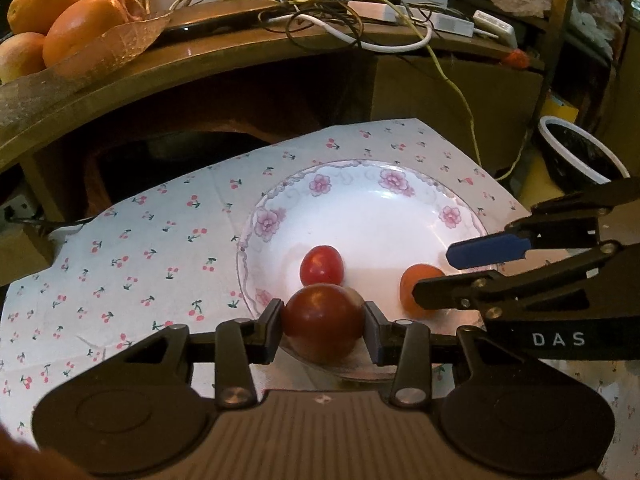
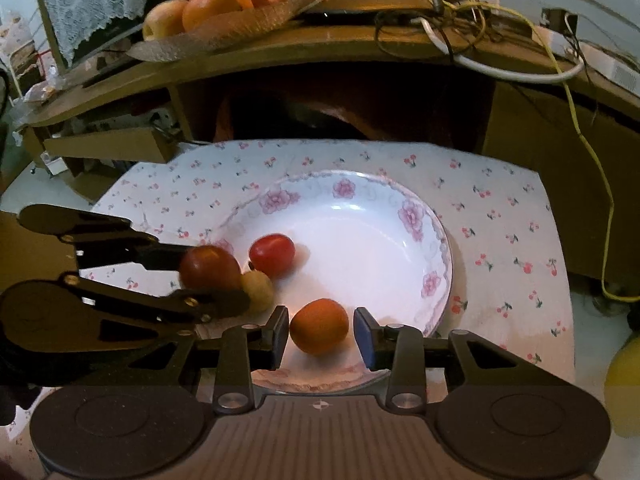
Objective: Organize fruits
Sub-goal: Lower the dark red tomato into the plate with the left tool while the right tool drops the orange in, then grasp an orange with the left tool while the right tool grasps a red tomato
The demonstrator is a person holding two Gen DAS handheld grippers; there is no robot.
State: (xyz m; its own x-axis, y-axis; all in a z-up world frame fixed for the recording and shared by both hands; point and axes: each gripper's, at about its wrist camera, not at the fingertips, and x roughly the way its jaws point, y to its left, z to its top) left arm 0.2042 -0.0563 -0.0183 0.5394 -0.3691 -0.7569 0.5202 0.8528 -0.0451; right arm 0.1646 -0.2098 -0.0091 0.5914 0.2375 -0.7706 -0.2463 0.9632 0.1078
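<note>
While the left tongs (image 1: 324, 322) are clamping a dark red fruit (image 1: 324, 322) over the plate (image 1: 360, 208), the right tongs (image 2: 321, 330) are sitting apart around an orange fruit (image 2: 319, 326).

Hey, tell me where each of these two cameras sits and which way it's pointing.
Left wrist: rides the left tongs, looking forward over the plate; they clamp a dark red fruit, and the right tongs enter from the right.
Right wrist: rides the right tongs, open around an orange fruit in the plate; the left tongs enter from the left.
Shared: plate, cherry-print cloth, shelf fruit.
</note>
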